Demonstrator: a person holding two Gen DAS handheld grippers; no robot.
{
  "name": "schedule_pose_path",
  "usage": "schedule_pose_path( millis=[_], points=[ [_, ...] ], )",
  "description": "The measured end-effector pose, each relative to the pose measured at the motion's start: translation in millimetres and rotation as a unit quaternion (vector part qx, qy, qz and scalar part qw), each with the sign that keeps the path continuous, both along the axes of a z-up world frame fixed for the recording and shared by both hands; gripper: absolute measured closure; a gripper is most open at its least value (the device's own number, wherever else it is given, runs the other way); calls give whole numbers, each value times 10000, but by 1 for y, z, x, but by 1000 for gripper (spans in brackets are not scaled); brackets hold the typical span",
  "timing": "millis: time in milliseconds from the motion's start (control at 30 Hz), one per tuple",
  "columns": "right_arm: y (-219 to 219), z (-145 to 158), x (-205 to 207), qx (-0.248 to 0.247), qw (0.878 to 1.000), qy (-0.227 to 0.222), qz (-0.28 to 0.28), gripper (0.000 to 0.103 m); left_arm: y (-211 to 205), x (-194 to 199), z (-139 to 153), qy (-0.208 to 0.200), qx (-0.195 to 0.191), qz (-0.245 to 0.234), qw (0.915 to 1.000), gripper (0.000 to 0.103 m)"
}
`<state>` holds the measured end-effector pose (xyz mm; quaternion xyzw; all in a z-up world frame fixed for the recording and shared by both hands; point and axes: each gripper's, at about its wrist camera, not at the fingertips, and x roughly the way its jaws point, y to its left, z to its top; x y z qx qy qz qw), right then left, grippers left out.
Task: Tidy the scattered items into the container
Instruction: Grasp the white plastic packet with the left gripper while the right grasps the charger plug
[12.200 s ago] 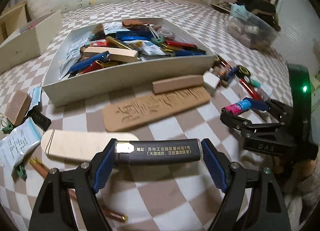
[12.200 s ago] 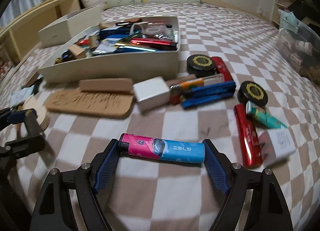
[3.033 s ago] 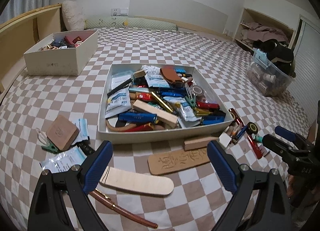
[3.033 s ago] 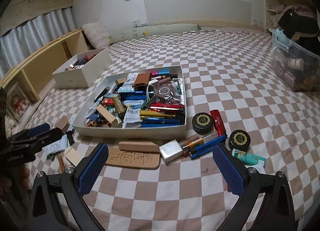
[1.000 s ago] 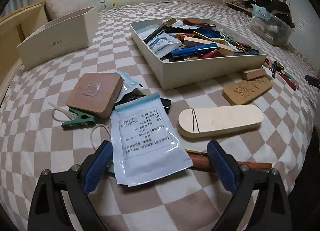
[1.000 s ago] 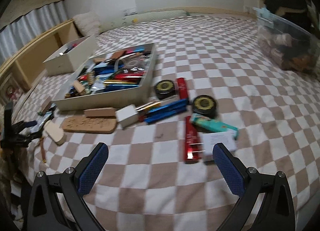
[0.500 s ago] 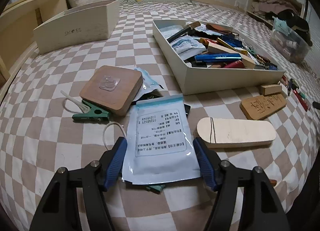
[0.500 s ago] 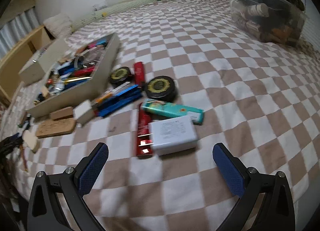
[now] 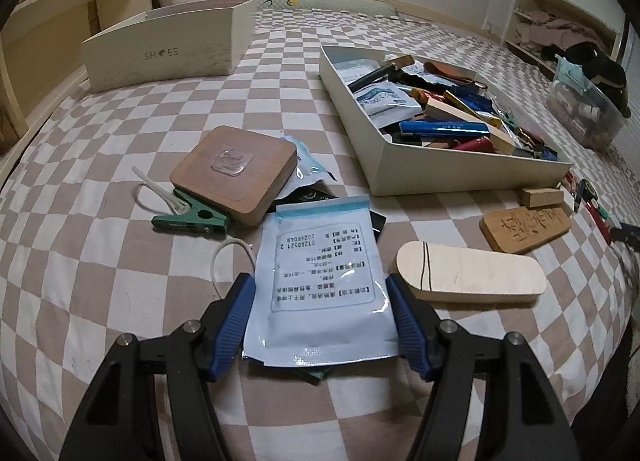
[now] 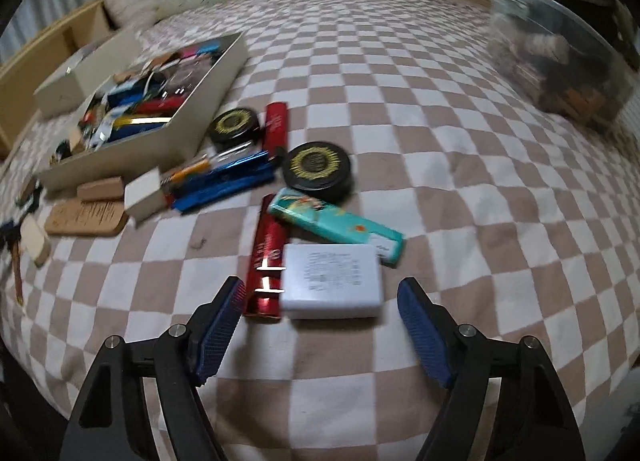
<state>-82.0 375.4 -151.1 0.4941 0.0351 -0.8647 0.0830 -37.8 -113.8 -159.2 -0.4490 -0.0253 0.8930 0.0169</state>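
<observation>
In the left wrist view my left gripper [image 9: 322, 317] is shut on a white and blue printed pouch [image 9: 320, 277]; both blue pads press on its side edges as it lies on the checked bedspread. The white tray [image 9: 460, 169], full of pens and packets, sits beyond it to the right. In the right wrist view my right gripper [image 10: 320, 317] hangs low over a white charger [image 10: 332, 281] and a red tube [image 10: 268, 261]. Its jaws are closing with both things between them, and the pads do not touch either. The tray [image 10: 160, 145] is far left there.
By the pouch lie a square wooden block [image 9: 236, 169], a green clip [image 9: 192, 219], an oval wooden piece [image 9: 468, 277] and a carved plaque [image 9: 524, 229]. A shoebox [image 9: 168, 49] stands behind. Near the charger: teal tube [image 10: 336, 223], black tin [image 10: 318, 169], blue pens [image 10: 224, 183]. Clear bin [image 10: 560, 49] far right.
The left jaws have closed in from wide onto the pouch's sides. The right gripper has dropped closer to the charger, and its jaws have narrowed around it and the red tube.
</observation>
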Motion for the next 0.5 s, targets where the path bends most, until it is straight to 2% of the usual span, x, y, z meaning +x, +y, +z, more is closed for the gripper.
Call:
schedule_pose_path(
  millis=[133,167,200,500],
  points=[
    [-1,-2,-4,-26,10000,-23,-91,26,-1,1,0,7,32,45,10000,36],
    [0,-3,-5,-121,9998,-52,-130,33,-1,1,1,10,47,57,10000,36],
    [1,-4,-6,-201,9996,-76,-168,36,-1,1,1,11,66,68,10000,36],
    [3,-1,0,-311,9988,-57,-385,40,-3,6,6,68,266,255,9993,36]
  ],
)
